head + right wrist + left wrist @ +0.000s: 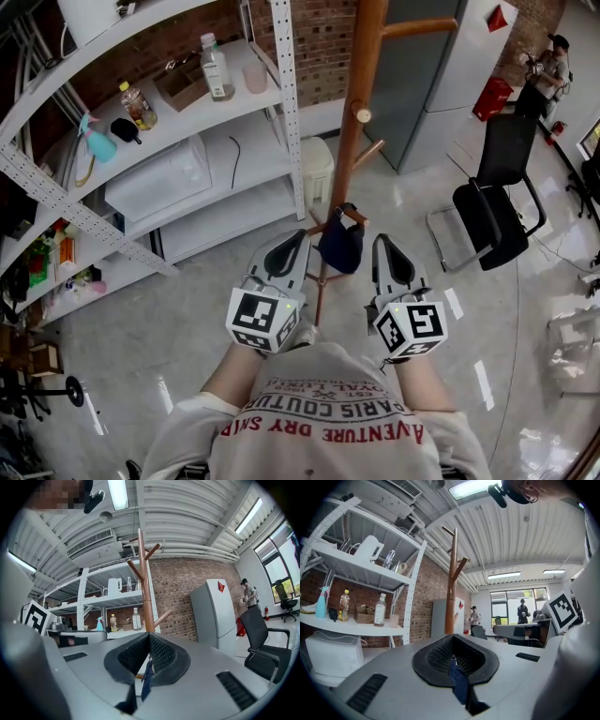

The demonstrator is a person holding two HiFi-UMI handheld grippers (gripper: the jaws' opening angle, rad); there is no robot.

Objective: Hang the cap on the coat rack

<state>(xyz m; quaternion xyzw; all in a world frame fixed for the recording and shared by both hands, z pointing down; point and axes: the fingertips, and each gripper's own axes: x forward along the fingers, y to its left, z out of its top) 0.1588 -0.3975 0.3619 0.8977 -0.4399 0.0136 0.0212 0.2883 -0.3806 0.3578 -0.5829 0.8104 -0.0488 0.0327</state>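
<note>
A dark navy cap (340,244) hangs between my two grippers, just in front of the wooden coat rack (360,89). My left gripper (300,238) is shut on the cap's left edge, and blue fabric (460,682) shows pinched between its jaws in the left gripper view. My right gripper (379,241) is shut on the cap's right edge, with a strip of blue cloth (145,679) caught between its jaws. The coat rack (452,581) stands straight ahead of both grippers, and its upper pegs (151,551) fork well above them. One round-ended peg (361,114) juts out above the cap.
A white metal shelf unit (286,84) with a clear bottle (217,67), a spray bottle (97,141) and a white box (159,178) stands to the left. A black chair (495,192) and a grey cabinet (427,84) are on the right. A person (553,61) stands far off.
</note>
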